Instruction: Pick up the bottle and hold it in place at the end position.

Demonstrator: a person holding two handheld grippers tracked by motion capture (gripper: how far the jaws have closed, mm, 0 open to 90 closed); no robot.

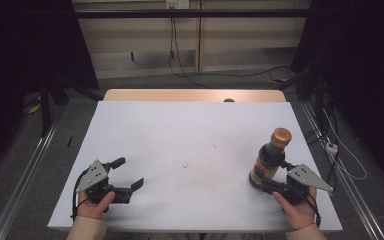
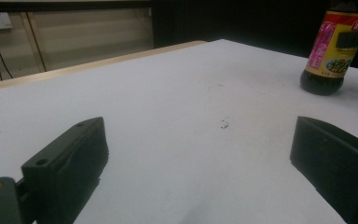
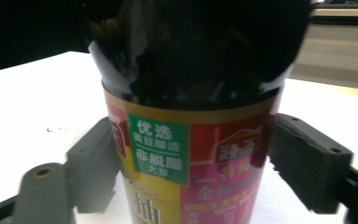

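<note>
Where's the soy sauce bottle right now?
In the high view the soy sauce bottle stands upright near the white table's right edge, between the fingers of the right gripper.

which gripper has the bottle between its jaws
The right gripper: its jaws flank the labelled body of the dark sauce bottle at the table's right. The left gripper sits open at the left with bare white table between its jaws.

You have a dark glass sauce bottle (image 1: 268,159) with a brown screw cap and a red, pink and yellow label standing upright near the right edge of the white table. Its cap is on. Your right gripper view shows a green label patch with white characters.
</note>
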